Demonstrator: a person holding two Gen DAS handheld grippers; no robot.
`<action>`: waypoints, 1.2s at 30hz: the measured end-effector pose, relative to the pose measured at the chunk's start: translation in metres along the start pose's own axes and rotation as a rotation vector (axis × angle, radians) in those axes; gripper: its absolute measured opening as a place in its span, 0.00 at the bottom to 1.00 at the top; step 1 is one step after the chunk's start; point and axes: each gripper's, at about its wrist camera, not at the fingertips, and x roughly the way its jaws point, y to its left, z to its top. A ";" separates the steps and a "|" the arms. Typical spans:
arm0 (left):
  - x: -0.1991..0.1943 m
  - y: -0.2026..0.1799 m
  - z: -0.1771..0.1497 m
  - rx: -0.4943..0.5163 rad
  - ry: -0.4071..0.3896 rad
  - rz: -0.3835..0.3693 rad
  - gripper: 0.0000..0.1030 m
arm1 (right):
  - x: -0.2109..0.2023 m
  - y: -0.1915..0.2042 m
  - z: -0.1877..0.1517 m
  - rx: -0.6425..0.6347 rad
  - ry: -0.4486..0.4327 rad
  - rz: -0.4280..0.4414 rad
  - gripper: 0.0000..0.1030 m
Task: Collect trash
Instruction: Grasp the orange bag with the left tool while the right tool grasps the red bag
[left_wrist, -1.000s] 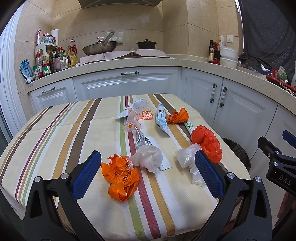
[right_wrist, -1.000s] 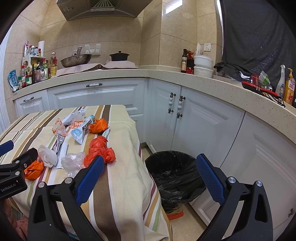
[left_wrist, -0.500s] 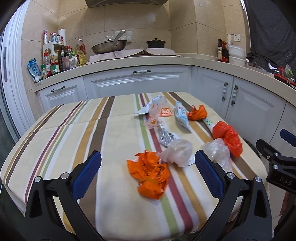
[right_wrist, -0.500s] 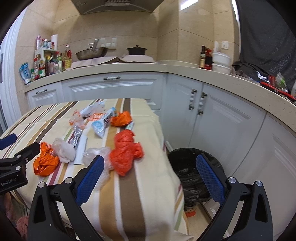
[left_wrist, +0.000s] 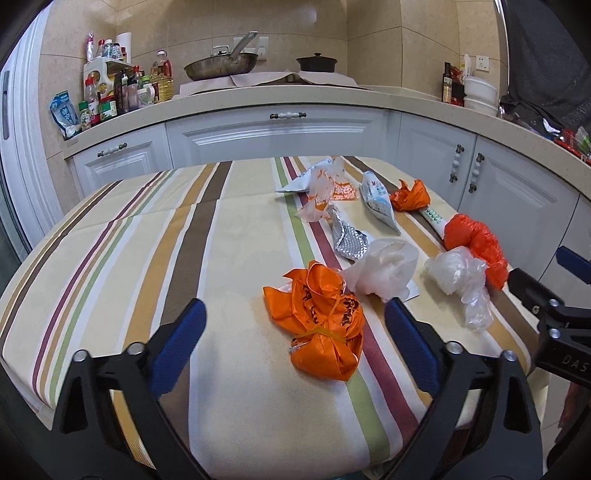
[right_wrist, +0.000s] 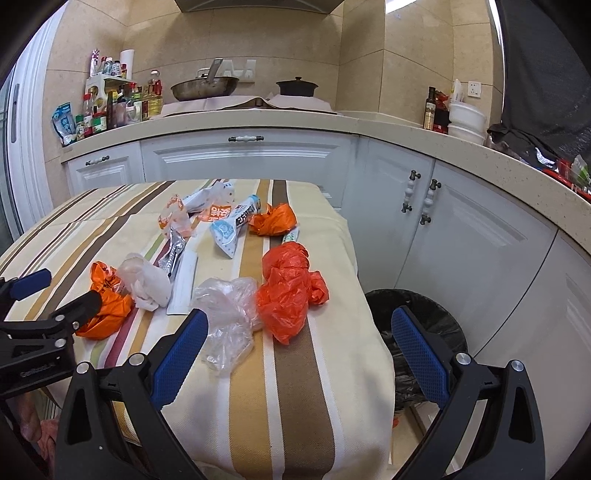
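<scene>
Several pieces of trash lie on the striped table (left_wrist: 110, 258): a tied orange bag (left_wrist: 319, 321) nearest my left gripper (left_wrist: 295, 347), a white crumpled bag (left_wrist: 384, 271), a clear bag (right_wrist: 229, 314), a red-orange bag (right_wrist: 290, 291), a small orange bag (right_wrist: 273, 219), a foil wrapper (left_wrist: 347, 240) and printed packets. Both grippers are open and empty. My right gripper (right_wrist: 295, 350) hovers over the table's right front edge, the clear bag just ahead of its left finger. A black-lined bin (right_wrist: 413, 332) stands on the floor right of the table.
White cabinets (right_wrist: 480, 240) and a counter wrap the back and right, close to the bin. Bottles, a wok (left_wrist: 221, 66) and a pot sit on the counter. The left half of the table holds no trash.
Both views have swung left and moved closer to the table. The orange bag now sits between my left fingers' line. The bin has shifted to the right in the right wrist view.
</scene>
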 end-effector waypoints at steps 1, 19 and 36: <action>0.002 -0.001 0.000 0.007 0.001 0.005 0.82 | 0.001 -0.001 -0.001 0.002 0.003 -0.001 0.94; 0.010 0.015 0.002 -0.023 0.020 -0.035 0.31 | 0.025 -0.023 0.021 0.063 -0.027 0.002 0.94; 0.021 0.034 0.009 -0.059 0.036 0.002 0.31 | 0.068 -0.023 0.025 0.060 0.080 0.126 0.54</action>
